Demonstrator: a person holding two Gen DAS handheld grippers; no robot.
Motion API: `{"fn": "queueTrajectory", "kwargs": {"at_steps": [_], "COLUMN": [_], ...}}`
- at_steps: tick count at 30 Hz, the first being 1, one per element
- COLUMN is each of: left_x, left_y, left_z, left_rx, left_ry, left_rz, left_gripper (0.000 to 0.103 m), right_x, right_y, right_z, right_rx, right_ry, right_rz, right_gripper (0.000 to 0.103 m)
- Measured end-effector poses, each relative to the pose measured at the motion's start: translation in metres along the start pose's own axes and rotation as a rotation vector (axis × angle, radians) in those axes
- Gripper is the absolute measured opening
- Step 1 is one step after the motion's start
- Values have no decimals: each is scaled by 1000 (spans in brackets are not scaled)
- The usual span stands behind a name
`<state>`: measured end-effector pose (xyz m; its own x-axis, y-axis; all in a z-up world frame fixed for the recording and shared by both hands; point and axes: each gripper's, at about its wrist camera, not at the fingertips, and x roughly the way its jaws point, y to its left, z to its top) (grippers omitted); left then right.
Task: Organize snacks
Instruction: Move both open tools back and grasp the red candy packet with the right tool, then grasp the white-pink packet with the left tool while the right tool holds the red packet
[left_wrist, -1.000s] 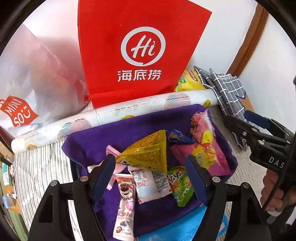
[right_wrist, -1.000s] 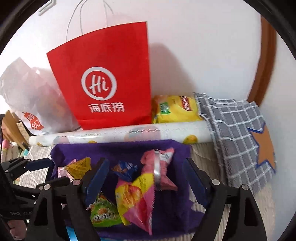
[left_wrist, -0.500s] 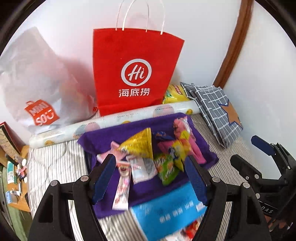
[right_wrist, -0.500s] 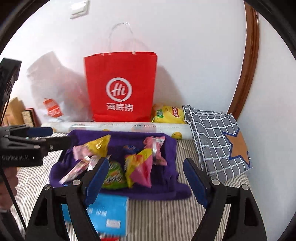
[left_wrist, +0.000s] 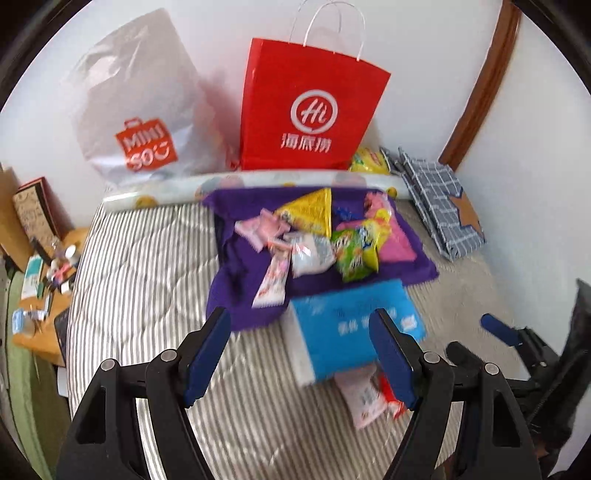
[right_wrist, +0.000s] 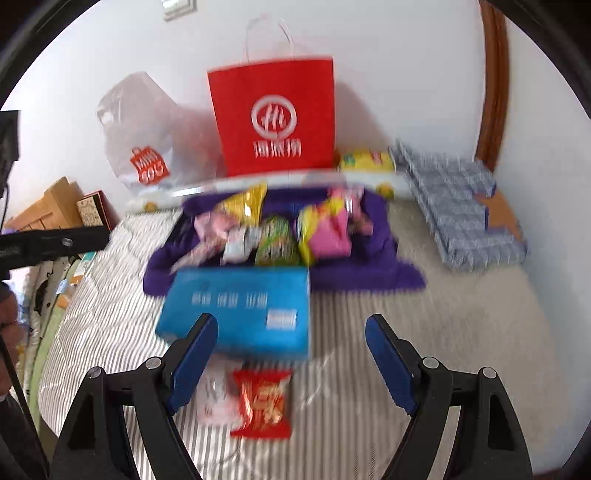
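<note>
Right gripper (right_wrist: 291, 354) — lower frame, blue-padded jaws spread wide, nothing between them. Red snack packet (right_wrist: 263, 402) at bottom centre on the striped bedcover (right_wrist: 369, 406). Blue box (right_wrist: 240, 306) just above it, overlapping the purple cloth (right_wrist: 373, 236) heaped with mixed snack packets (right_wrist: 275, 240). Red paper bag (right_wrist: 275, 118) — upright at upper centre, against the wall. View blurred.

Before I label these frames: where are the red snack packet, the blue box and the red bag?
red snack packet (right_wrist: 263, 402): right wrist view, middle of its front.
blue box (right_wrist: 240, 306): right wrist view, middle of its top face.
red bag (left_wrist: 310, 118): left wrist view, on the white logo.
</note>
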<state>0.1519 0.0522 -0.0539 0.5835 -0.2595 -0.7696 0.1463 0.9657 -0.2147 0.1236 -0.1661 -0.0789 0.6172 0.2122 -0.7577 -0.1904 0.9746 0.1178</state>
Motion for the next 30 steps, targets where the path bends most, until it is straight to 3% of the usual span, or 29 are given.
{"fn": "queueTrajectory", "kwargs": {"at_steps": [8, 12, 16, 18, 30], "left_x": [1, 4, 7, 10, 56], "left_y": [10, 18, 22, 22, 3], "left_z": [-41, -52, -61, -64, -89], "left_rx": [8, 2, -8, -10, -33], "left_ry": [36, 61, 74, 81, 184], "left_rz": [32, 33, 21, 12, -65], "left_gripper": [77, 77, 77, 77, 77], "right_x": [30, 42, 55, 62, 14], "right_y": [4, 2, 9, 10, -39], "right_z": [-41, -48, -56, -59, -55], "right_rx": [24, 56, 30, 17, 76], "right_ry": [101, 135, 162, 174, 54], "right_rz": [28, 68, 38, 20, -30], "right_gripper": [57, 55, 50, 39, 38]}}
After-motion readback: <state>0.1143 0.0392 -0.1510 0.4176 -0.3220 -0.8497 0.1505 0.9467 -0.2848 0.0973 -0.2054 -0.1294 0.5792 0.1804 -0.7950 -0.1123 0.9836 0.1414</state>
